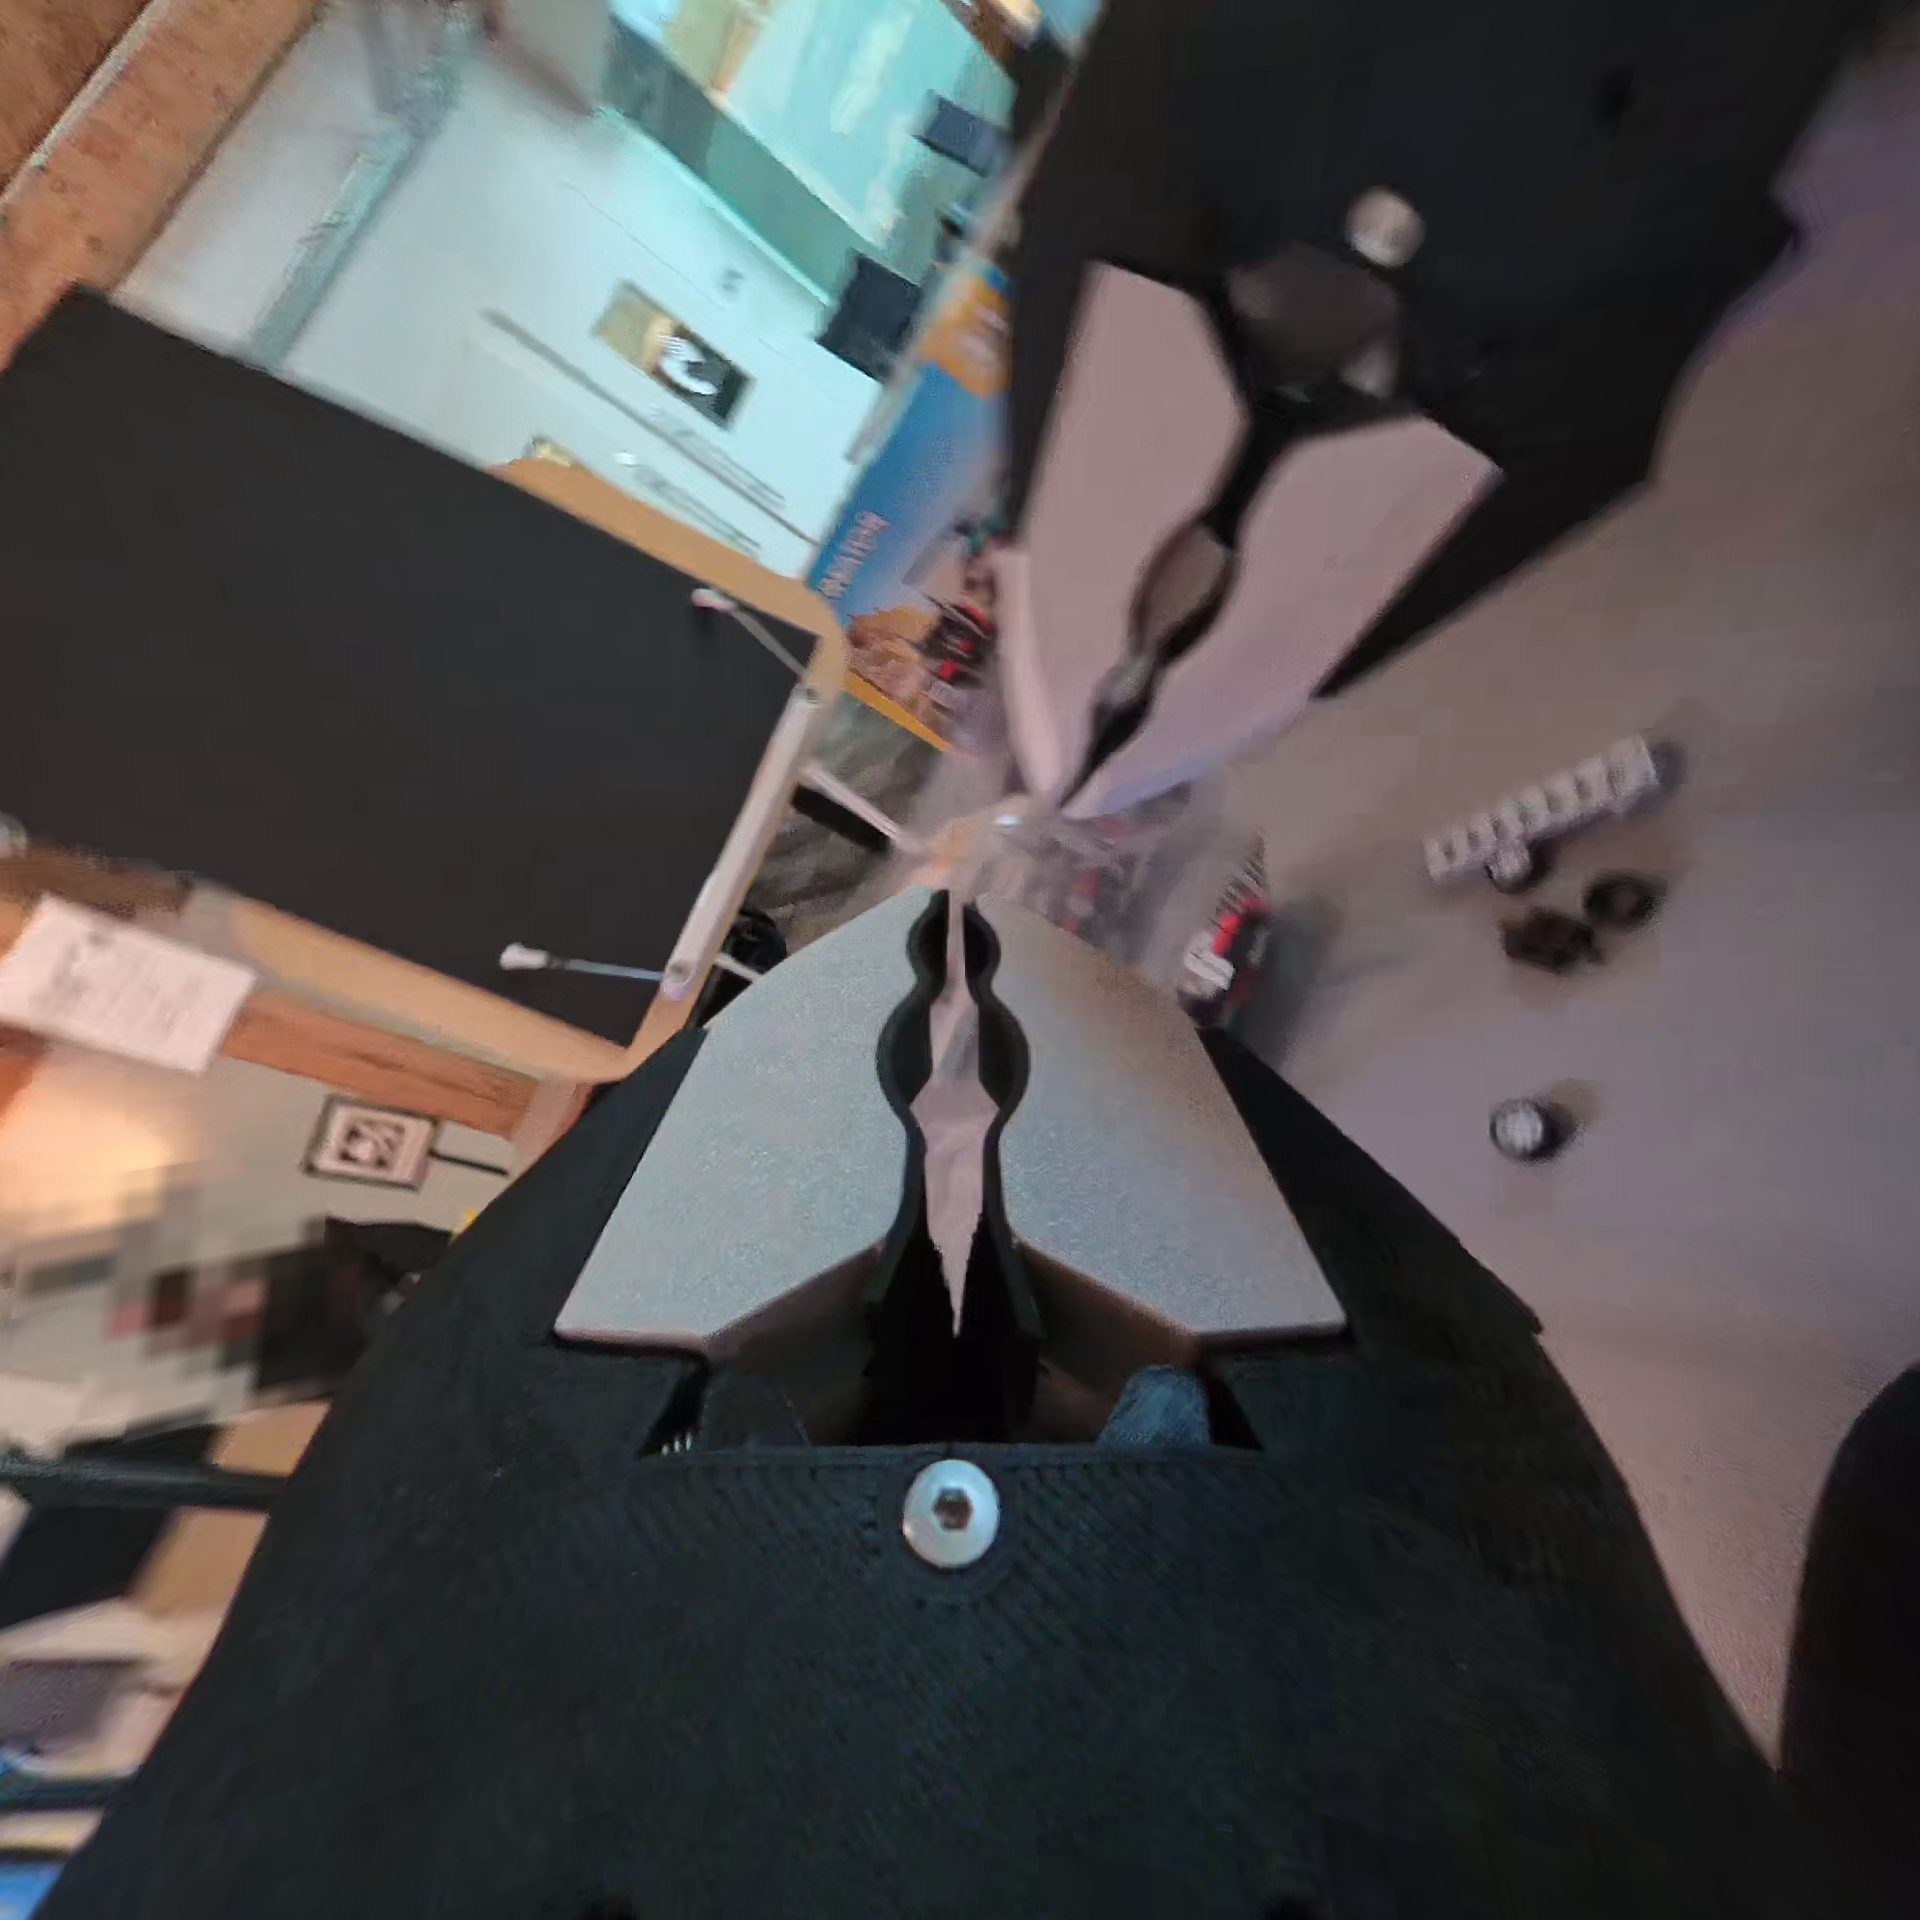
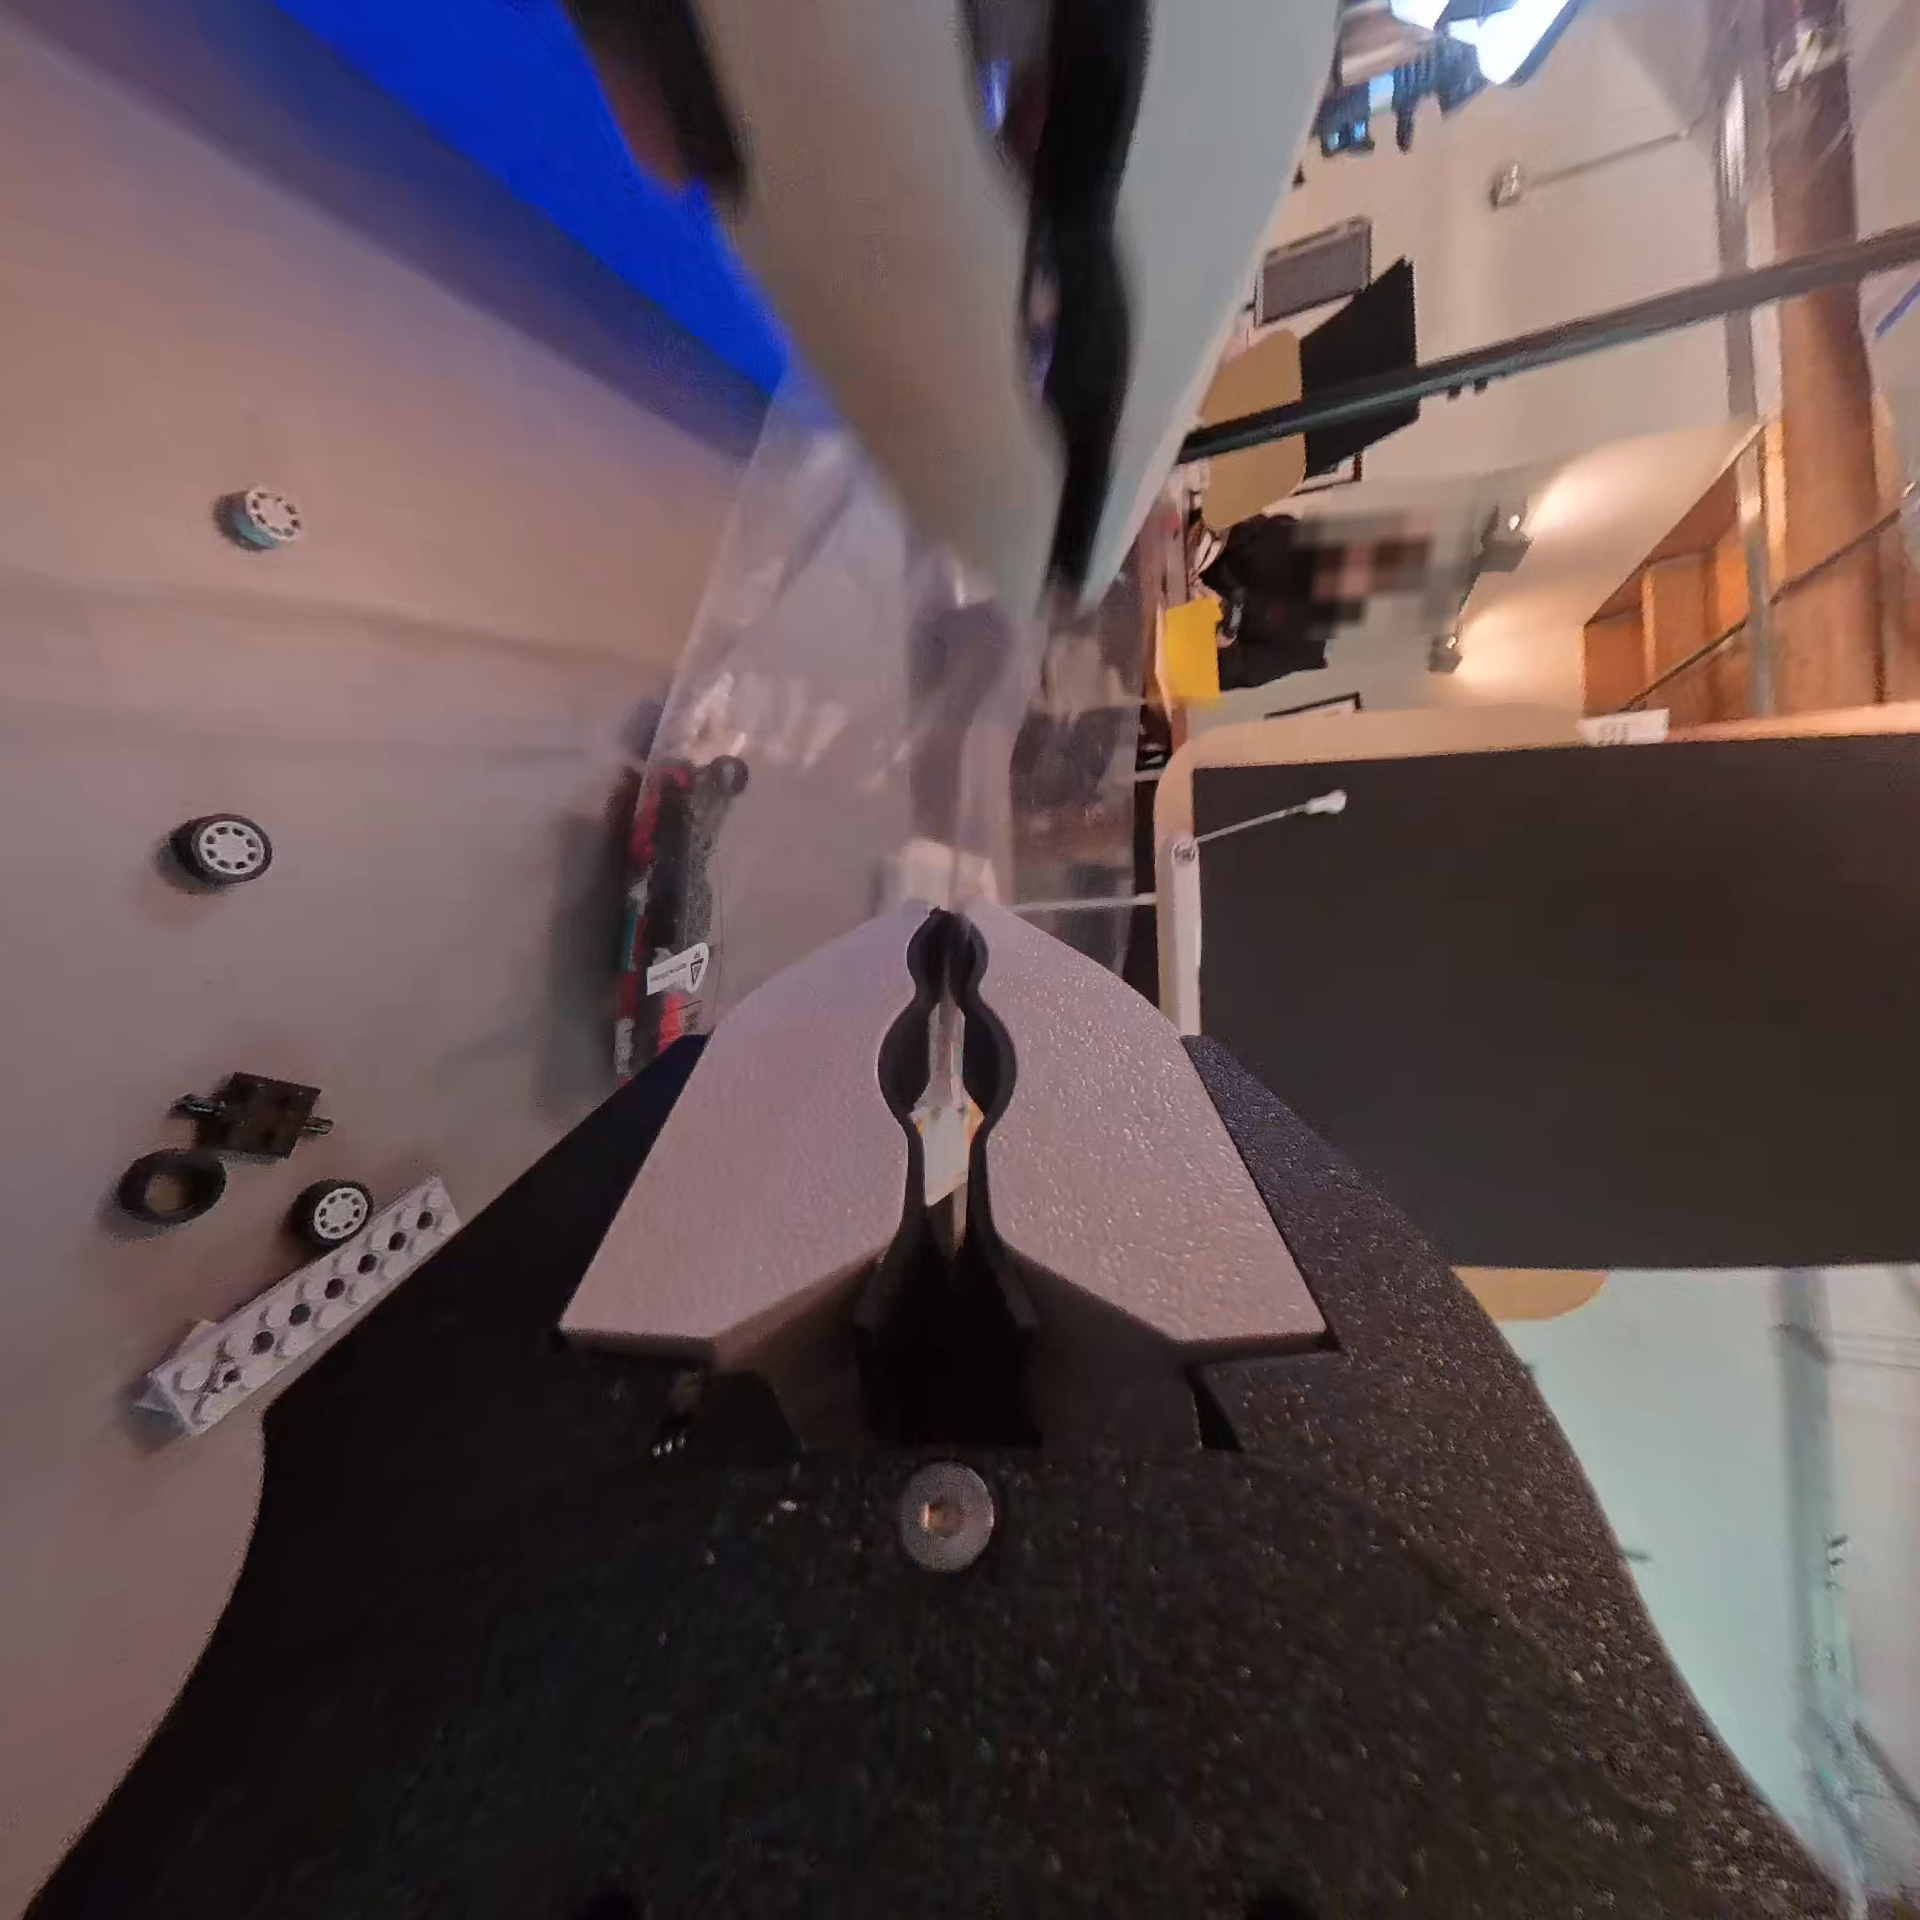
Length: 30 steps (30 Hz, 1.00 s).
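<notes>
The left gripper (image 1: 954,902) and right gripper (image 2: 943,920) are both pinching the clear plastic bag (image 2: 831,665), which is hanging between them above the table (image 2: 312,727). Small wheels (image 2: 220,850) are lying beside the bag.

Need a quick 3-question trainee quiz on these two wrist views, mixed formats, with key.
1. True or false: the left gripper stands wide open.
2. What do the right gripper fingers pinch? A) grey brick B) clear plastic bag C) wheel
3. Fill in: the grey studded brick lies on the pale ___.

Key: 1 false, its fingers are shut on the clear plastic bag; 2 B; 3 table.
</notes>
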Motion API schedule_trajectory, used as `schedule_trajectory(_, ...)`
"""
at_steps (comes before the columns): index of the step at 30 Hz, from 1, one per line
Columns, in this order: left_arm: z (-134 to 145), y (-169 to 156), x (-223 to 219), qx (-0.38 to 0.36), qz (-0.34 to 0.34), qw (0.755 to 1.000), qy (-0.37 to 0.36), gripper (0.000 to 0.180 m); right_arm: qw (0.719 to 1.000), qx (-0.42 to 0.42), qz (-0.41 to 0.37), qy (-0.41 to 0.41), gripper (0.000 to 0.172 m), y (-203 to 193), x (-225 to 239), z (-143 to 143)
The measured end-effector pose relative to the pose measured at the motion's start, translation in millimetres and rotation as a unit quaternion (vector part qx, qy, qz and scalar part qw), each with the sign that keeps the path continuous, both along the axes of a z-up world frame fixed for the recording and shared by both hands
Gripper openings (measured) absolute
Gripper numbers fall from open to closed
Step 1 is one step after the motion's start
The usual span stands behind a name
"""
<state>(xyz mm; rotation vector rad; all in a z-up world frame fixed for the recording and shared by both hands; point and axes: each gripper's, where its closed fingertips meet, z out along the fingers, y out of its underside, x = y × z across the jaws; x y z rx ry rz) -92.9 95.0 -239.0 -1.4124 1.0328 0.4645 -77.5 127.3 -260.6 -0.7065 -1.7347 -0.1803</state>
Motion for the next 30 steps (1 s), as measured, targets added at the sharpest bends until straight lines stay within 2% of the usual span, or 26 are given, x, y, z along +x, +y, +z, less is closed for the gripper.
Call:
schedule_trajectory(2,28,-17,-21,0.013,0.012,0.99,-0.136,0.016,1.0,-0.021,-0.02,0.006,0.0,11,5,3)
schedule_trajectory(3,34,-29,-29,-0.007,0.005,0.978,-0.208,0.026,0.999,-0.029,-0.024,0.014,0.0,16,7,4)
schedule_trajectory(5,24,-51,-34,-0.089,0.004,0.945,-0.316,0.034,0.998,-0.049,-0.027,0.028,0.0,22,10,4)
schedule_trajectory(6,7,-57,-34,-0.138,0.025,0.929,-0.342,0.034,0.997,-0.059,-0.028,0.035,0.0,24,11,3)
schedule_trajectory(8,-48,-57,-39,-0.229,0.11,0.906,-0.339,0.035,0.996,-0.074,-0.03,0.048,0.0,26,12,2)
schedule_trajectory(11,-133,-51,-49,-0.336,0.226,0.865,-0.297,0.035,0.994,-0.09,-0.029,0.063,0.0,26,13,1)
schedule_trajectory(13,-164,-44,-50,-0.368,0.251,0.849,-0.285,0.033,0.994,-0.09,-0.025,0.063,0.0,23,14,-1)
schedule_trajectory(15,-174,-41,-53,-0.4,0.272,0.829,-0.28,0.031,0.994,-0.088,-0.024,0.06,0.001,22,16,-2)
schedule_trajectory(18,-166,-32,-49,-0.39,0.25,0.832,-0.305,0.026,0.994,-0.09,-0.023,0.062,0.001,21,16,-2)
schedule_trajectory(22,-176,-29,-51,-0.411,0.261,0.826,-0.285,0.023,0.994,-0.086,-0.021,0.061,0.001,20,16,-2)
schedule_trajectory(23,-177,-27,-51,-0.413,0.259,0.826,-0.283,0.018,0.994,-0.086,-0.02,0.061,0.001,19,16,-2)
schedule_trajectory(25,-176,-25,-52,-0.408,0.255,0.834,-0.269,0.012,0.994,-0.086,-0.018,0.061,0.001,18,15,-3)
schedule_trajectory(27,-159,-22,-52,-0.362,0.241,0.861,-0.265,0.012,0.995,-0.082,-0.018,0.058,0.001,18,16,-4)
schedule_trajectory(28,-142,-25,-46,-0.336,0.21,0.878,-0.268,0.012,0.995,-0.08,-0.02,0.056,0.001,18,16,-4)
schedule_trajectory(30,-92,-41,-19,-0.281,0.096,0.914,-0.277,0.012,0.996,-0.076,-0.018,0.051,0.001,17,15,-6)
